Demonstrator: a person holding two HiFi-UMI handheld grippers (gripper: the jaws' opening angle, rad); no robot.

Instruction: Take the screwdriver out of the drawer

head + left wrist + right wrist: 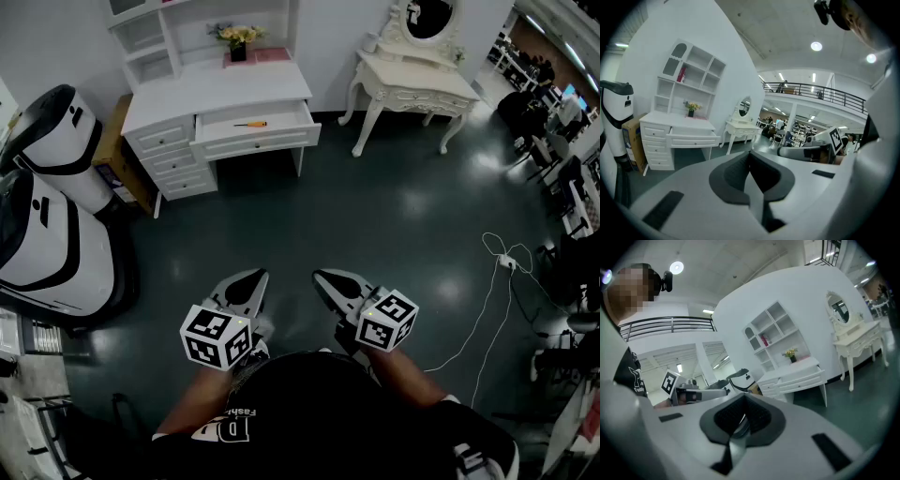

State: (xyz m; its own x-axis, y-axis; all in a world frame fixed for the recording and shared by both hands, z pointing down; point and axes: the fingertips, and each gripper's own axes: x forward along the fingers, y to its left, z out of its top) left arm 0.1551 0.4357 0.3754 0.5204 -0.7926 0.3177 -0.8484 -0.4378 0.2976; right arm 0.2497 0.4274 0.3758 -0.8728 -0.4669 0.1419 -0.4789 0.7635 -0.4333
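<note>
A screwdriver (250, 124) with an orange handle lies in the open drawer (255, 126) of a white desk (211, 94) at the far side of the room. Both grippers are held low near the person's body, far from the desk. My left gripper (246, 283) is shut with nothing between its jaws, and so is my right gripper (330, 281). In the left gripper view the shut left gripper (750, 174) points toward the desk (679, 133). In the right gripper view the right gripper (743, 422) is shut, with the desk (794, 375) beyond it. The screwdriver does not show in either gripper view.
A white vanity table (412, 86) with a mirror stands right of the desk. Two large white machines (47, 197) and a cardboard box (112, 150) line the left side. A white cable (492, 291) trails over the dark floor (375, 216) at the right. Flowers (237, 37) sit on the desk.
</note>
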